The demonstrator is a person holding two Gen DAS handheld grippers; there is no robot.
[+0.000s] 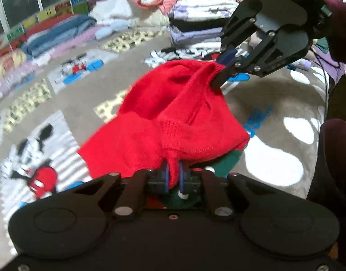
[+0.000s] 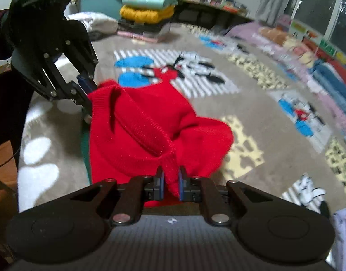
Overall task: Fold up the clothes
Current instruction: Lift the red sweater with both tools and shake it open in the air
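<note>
A red knit sweater (image 1: 173, 113) with a green part (image 1: 225, 164) hangs bunched between both grippers above the carpet. In the left wrist view my left gripper (image 1: 174, 177) is shut on a fold of the red knit, and the right gripper (image 1: 221, 76) pinches the sweater's far corner. From the right wrist, the right gripper (image 2: 171, 186) is shut on the ribbed edge of the sweater (image 2: 150, 131), while the left gripper (image 2: 88, 105) grips its far left edge. The sweater's lower half sags toward the floor.
A grey carpet with cartoon mouse prints (image 1: 32, 158) lies below. A tall stack of folded clothes (image 1: 195, 22) stands behind, and rows of folded clothes (image 2: 326, 72) run along the window wall. Yellow and mint folded knits (image 2: 148, 6) sit far back. A person's dark red sleeve (image 1: 338, 29) is close on the right.
</note>
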